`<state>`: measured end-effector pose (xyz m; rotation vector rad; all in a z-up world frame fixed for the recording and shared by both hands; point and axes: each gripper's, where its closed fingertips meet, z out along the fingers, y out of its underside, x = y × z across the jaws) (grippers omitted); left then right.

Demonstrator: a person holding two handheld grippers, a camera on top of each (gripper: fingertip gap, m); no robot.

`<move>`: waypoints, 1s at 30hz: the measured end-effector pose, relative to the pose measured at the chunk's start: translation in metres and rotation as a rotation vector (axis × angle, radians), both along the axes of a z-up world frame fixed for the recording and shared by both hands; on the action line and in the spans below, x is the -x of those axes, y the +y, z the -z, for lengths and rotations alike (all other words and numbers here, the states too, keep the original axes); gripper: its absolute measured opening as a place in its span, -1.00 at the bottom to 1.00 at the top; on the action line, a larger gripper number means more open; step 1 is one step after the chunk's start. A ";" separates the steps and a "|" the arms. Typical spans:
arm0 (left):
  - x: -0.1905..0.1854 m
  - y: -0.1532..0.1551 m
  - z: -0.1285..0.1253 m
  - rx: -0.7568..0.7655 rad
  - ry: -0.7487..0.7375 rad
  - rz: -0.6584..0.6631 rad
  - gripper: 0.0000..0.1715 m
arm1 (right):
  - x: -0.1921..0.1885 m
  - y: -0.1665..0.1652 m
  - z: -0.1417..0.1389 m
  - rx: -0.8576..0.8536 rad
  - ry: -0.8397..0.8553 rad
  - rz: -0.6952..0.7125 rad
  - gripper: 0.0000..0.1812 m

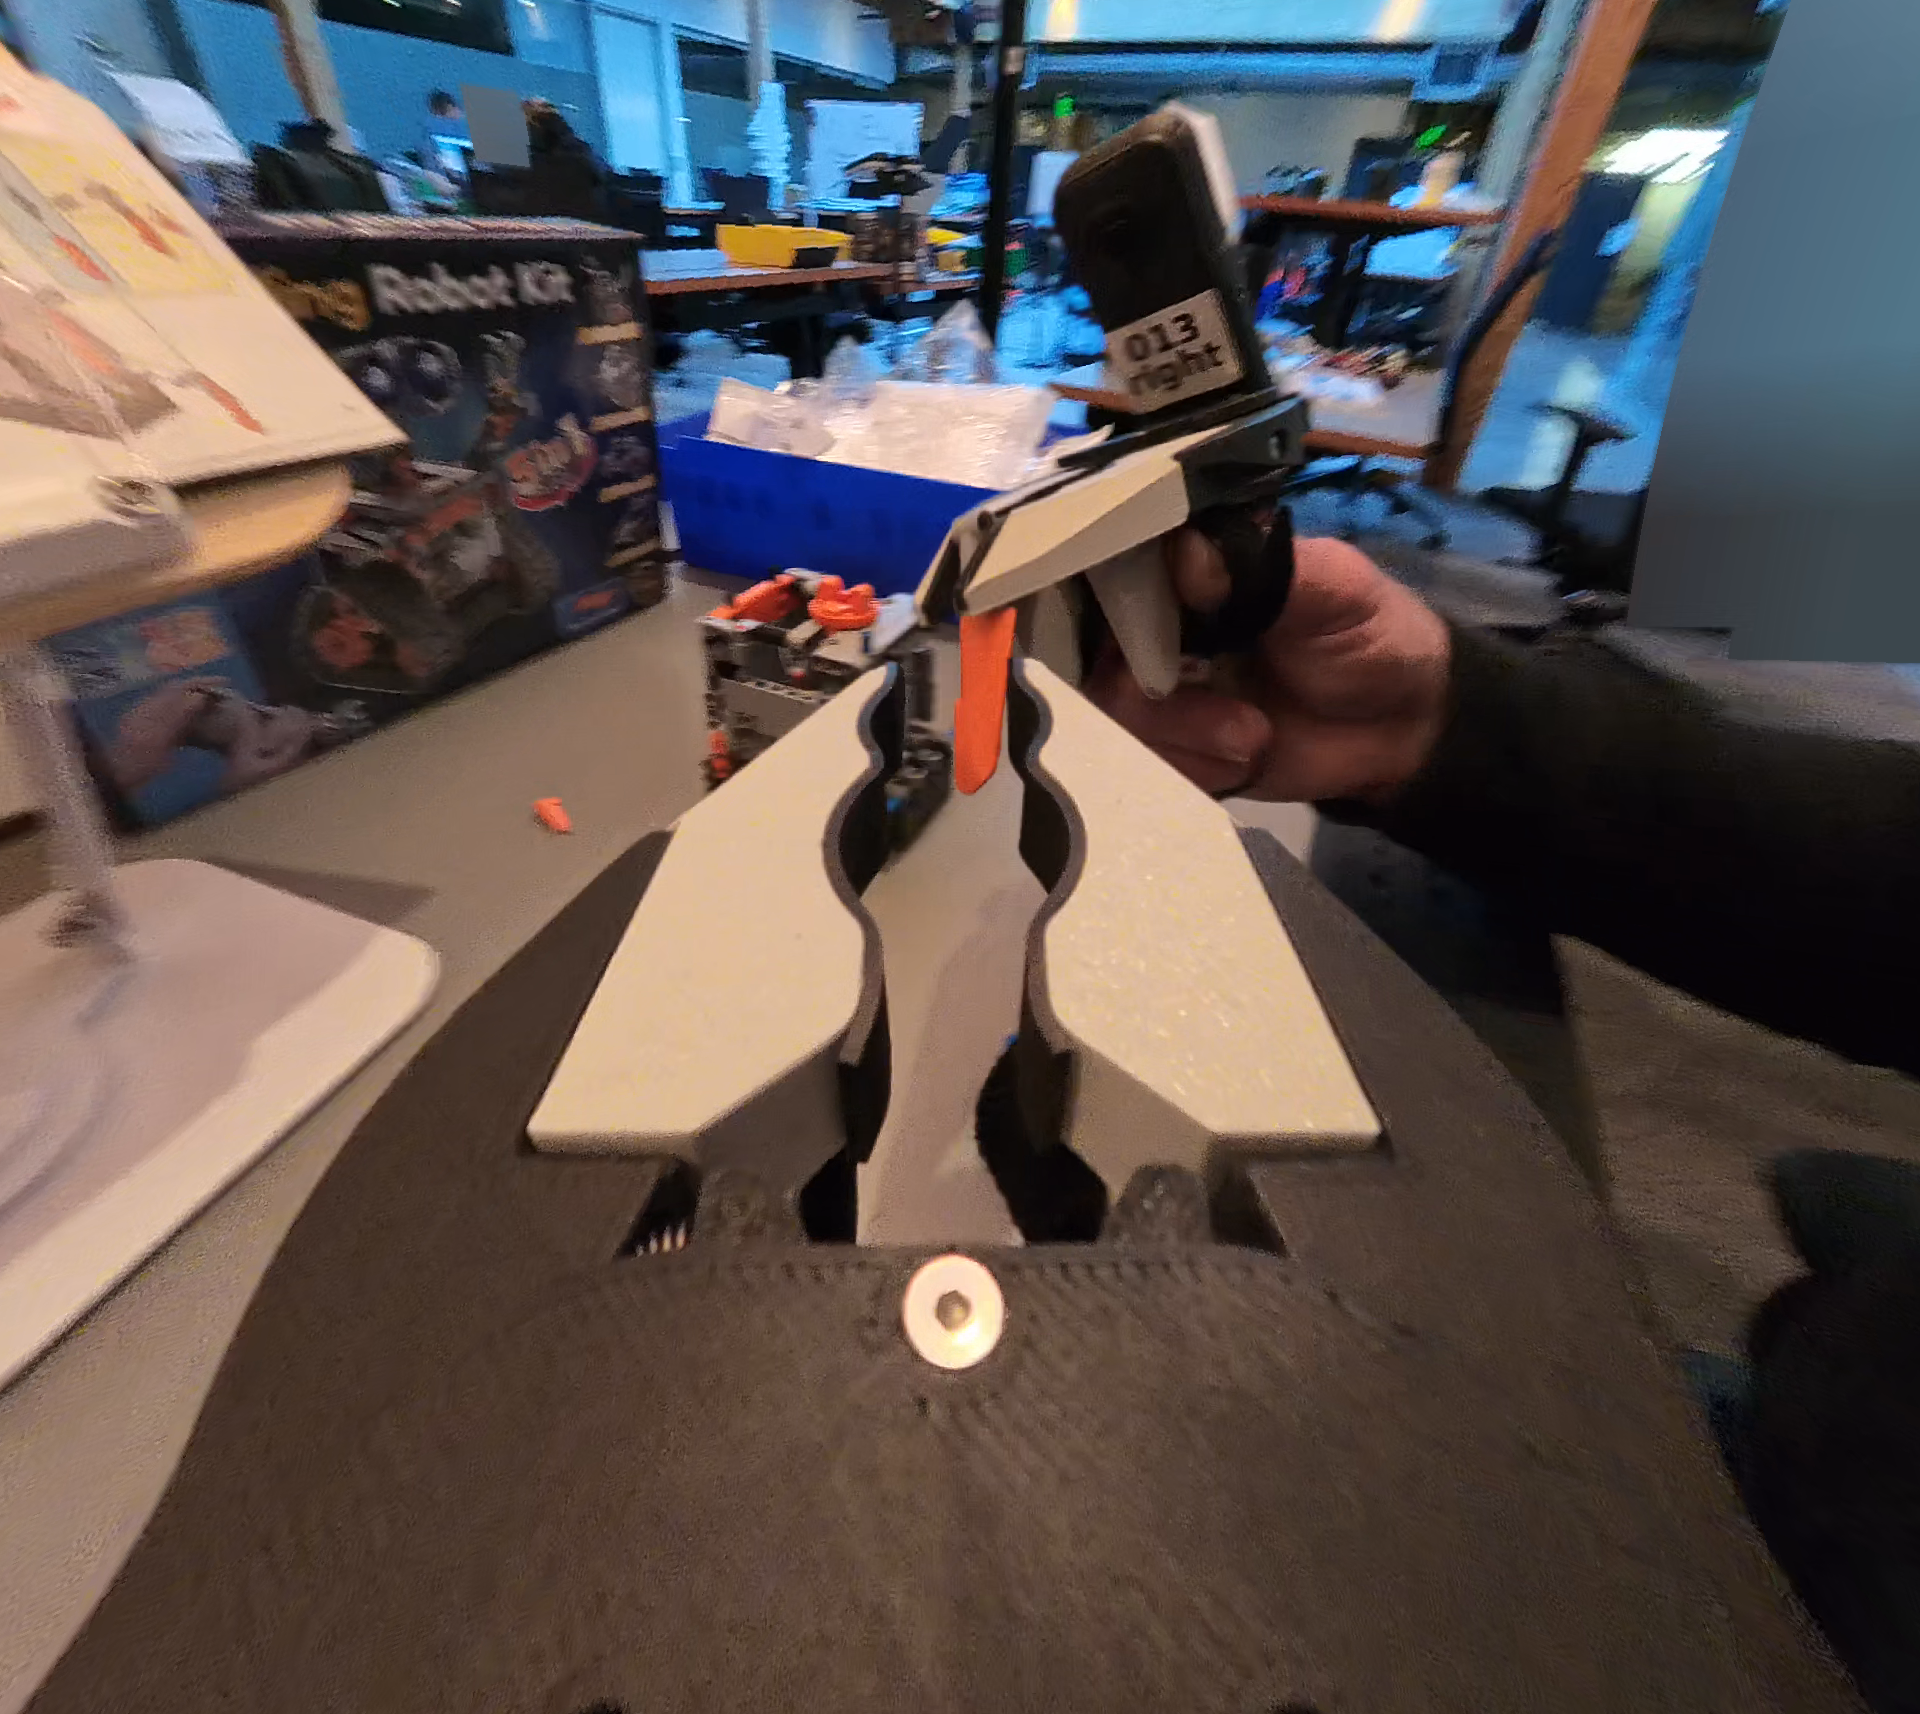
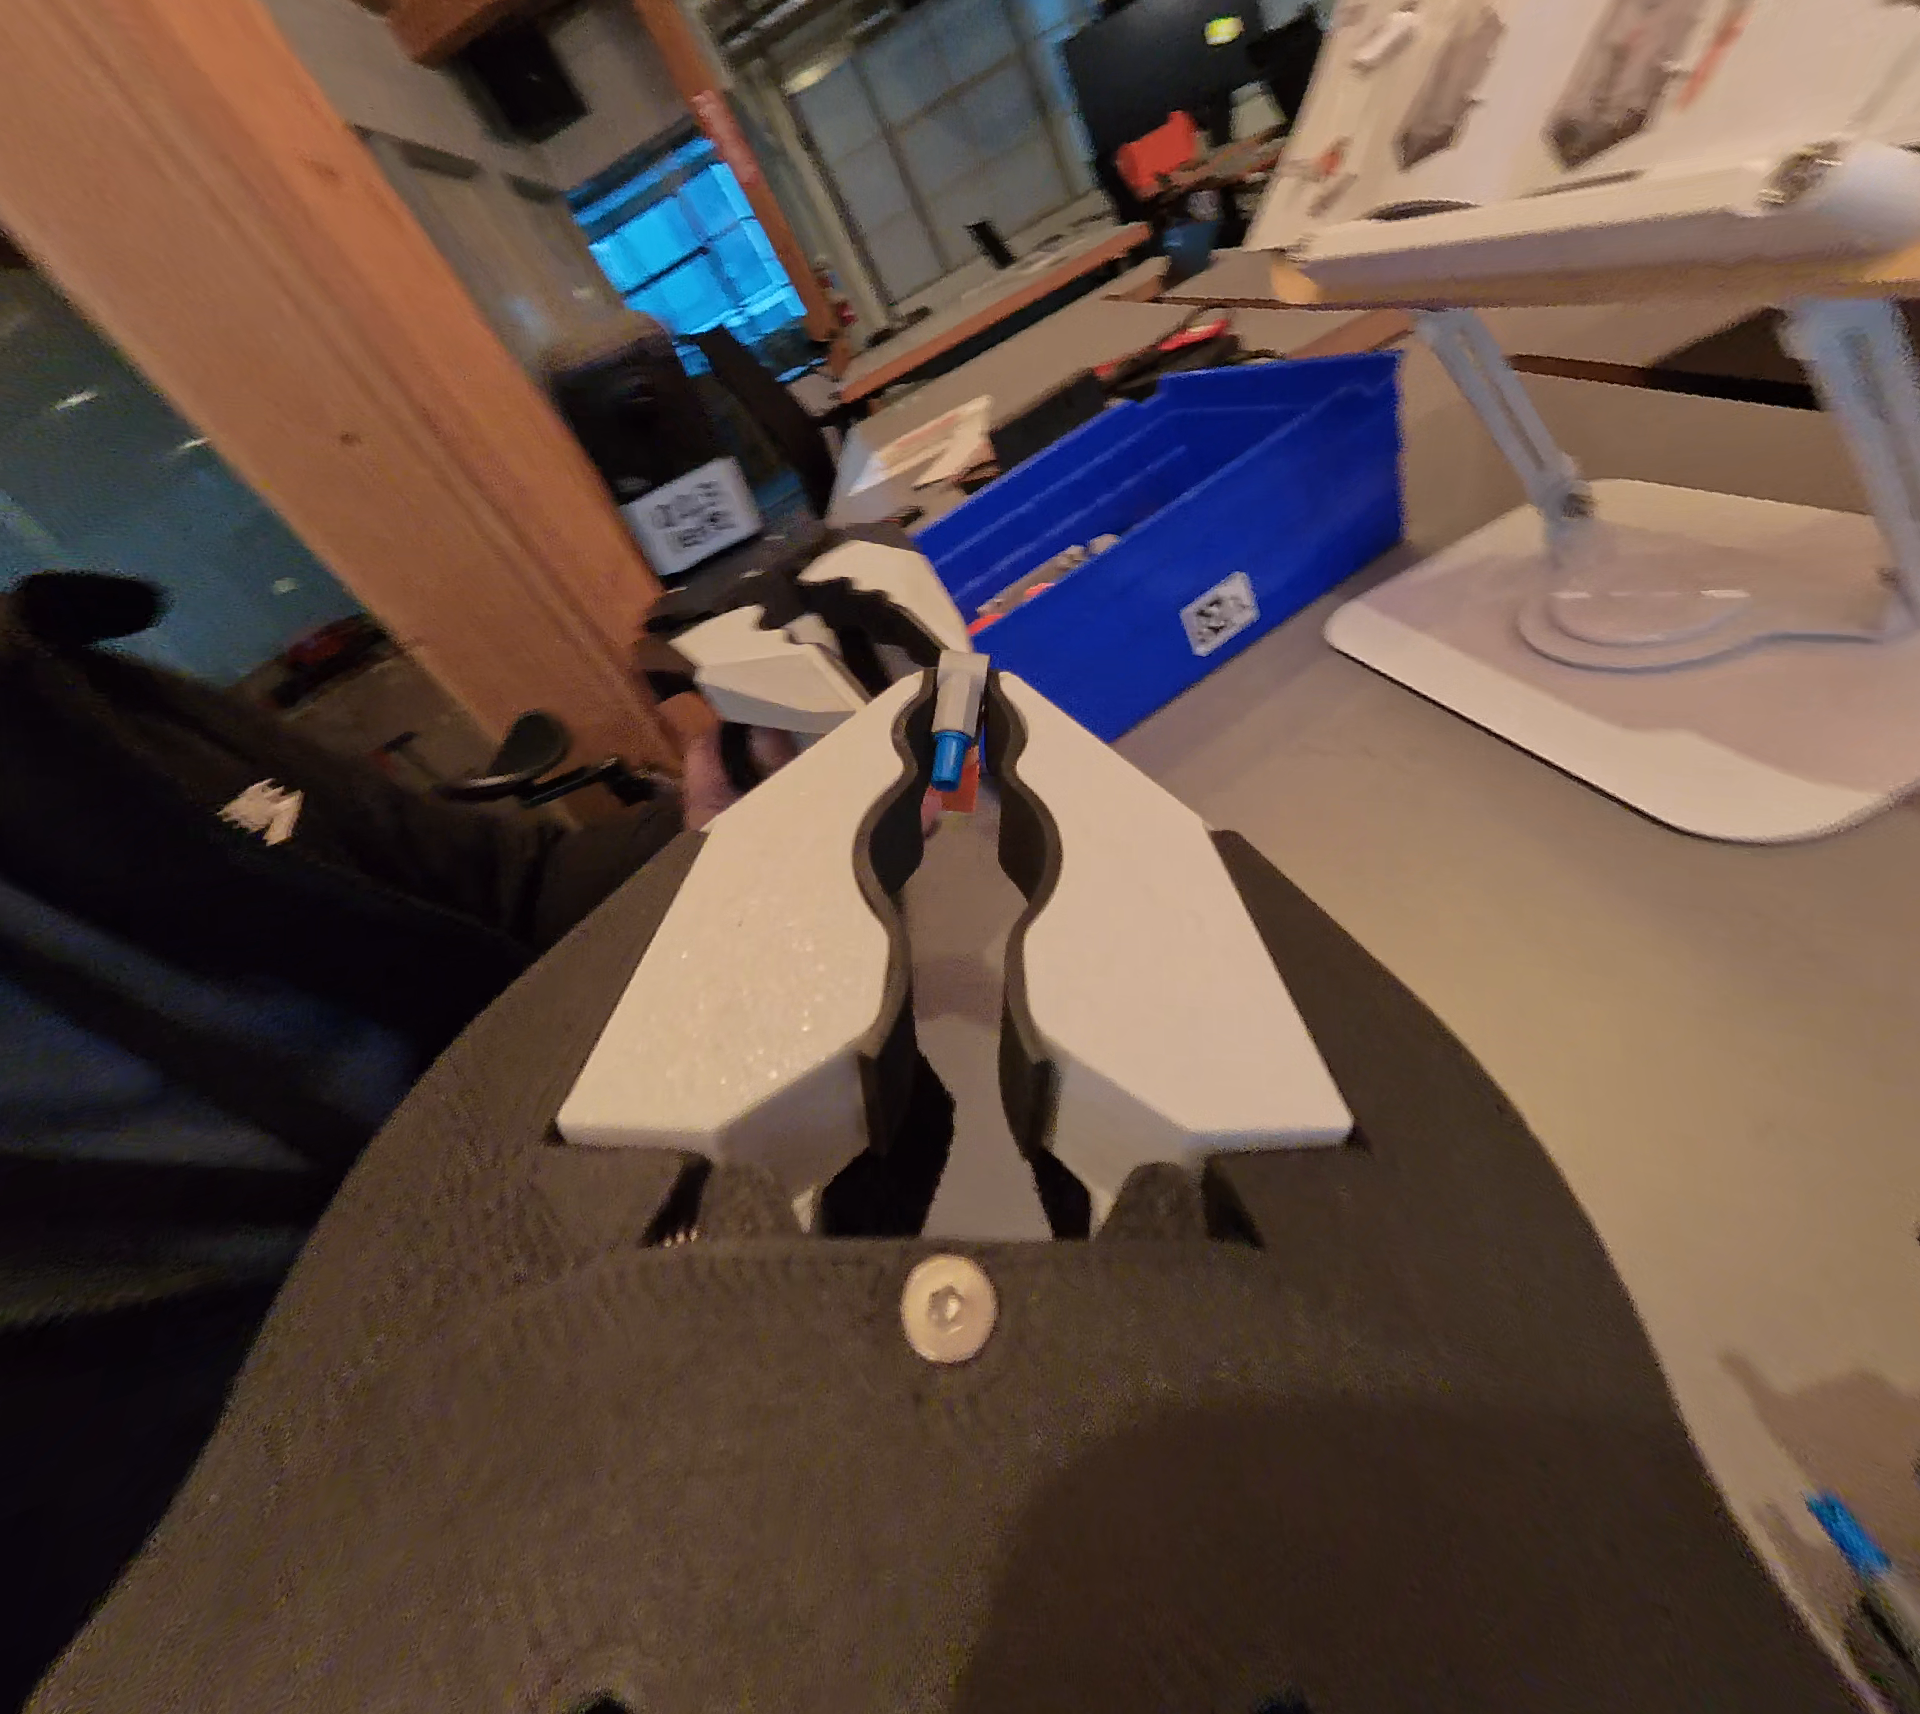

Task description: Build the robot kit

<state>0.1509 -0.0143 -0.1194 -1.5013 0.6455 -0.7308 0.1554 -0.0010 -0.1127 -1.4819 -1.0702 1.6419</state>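
My right gripper (image 2: 961,679) is shut on a small assembly: a grey connector (image 2: 961,688) with a blue pin (image 2: 948,755) and a long orange piece under it. In the left wrist view the right gripper (image 1: 935,610), held by a hand (image 1: 1299,677), points left with the orange piece (image 1: 982,708) hanging down from its tips. My left gripper (image 1: 958,688) is open and empty, its fingertips on either side of that orange piece without clearly touching it. It also shows in the right wrist view (image 2: 821,615), just beyond my right fingertips. A grey and orange block model (image 1: 800,656) stands on the table behind.
A small orange part (image 1: 553,814) lies loose on the grey table. A blue bin (image 1: 810,511) (image 2: 1195,521) stands behind, a printed kit box (image 1: 488,438) to the left. A white stand (image 1: 208,1041) (image 2: 1662,677) holds an open booklet (image 2: 1610,2). A wooden post (image 2: 260,262) stands at the left. Only a small space, under 4 cm, lies between the two pairs of fingers.
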 end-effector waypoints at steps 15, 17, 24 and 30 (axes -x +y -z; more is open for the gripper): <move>-0.038 -0.039 -0.010 0.385 -0.425 0.634 -0.87 | -0.013 -0.047 -0.017 -0.033 0.097 -0.480 -0.94; -0.041 -0.046 -0.010 0.378 -0.410 0.668 -0.88 | -0.013 -0.054 -0.017 -0.051 0.091 -0.515 -0.94; -0.035 -0.042 -0.013 0.303 -0.392 0.604 -0.90 | -0.007 -0.048 -0.019 -0.050 0.067 -0.458 -0.86; -0.015 -0.025 -0.012 0.252 -0.383 0.456 -0.89 | -0.013 -0.022 -0.015 -0.053 0.012 -0.272 -0.78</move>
